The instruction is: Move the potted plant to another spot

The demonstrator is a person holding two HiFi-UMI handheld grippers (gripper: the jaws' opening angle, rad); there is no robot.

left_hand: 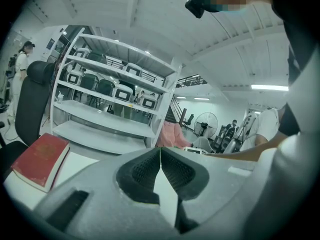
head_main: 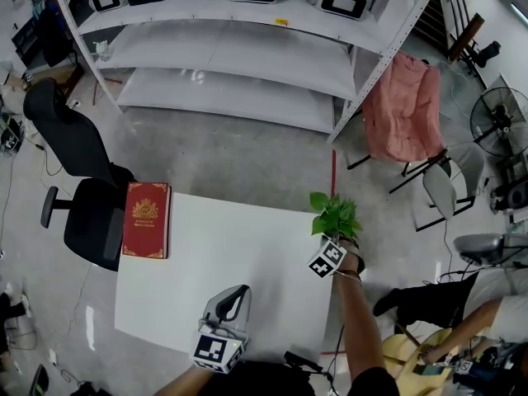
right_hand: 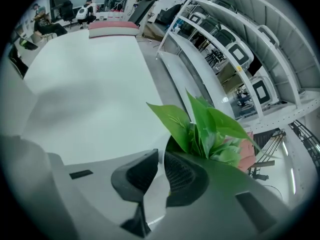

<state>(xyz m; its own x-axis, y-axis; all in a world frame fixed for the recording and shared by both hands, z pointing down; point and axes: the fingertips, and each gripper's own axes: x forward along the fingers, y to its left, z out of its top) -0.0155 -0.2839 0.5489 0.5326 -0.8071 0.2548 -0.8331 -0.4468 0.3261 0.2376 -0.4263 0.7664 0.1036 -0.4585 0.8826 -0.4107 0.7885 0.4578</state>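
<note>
Over on the left a red book (head_main: 147,219) lies at the edge of the white table (head_main: 247,246), and nearer us the left gripper (left_hand: 160,150) hangs low over the tabletop, jaws pressed together on nothing. Across to the right, the right gripper (right_hand: 161,152) pinches the rim of the potted plant (head_main: 334,215) right at the table's far right corner, green leaves fanning above the jaws.

Small potted plant (head_main: 334,214), broad pointed bright-green leaves (right_hand: 207,126) fanning upward, stems upright, pot mostly hidden, rim pinched in the jaws of the right gripper (right_hand: 161,156), positioned at the far right corner of the white table (head_main: 231,262).
</note>
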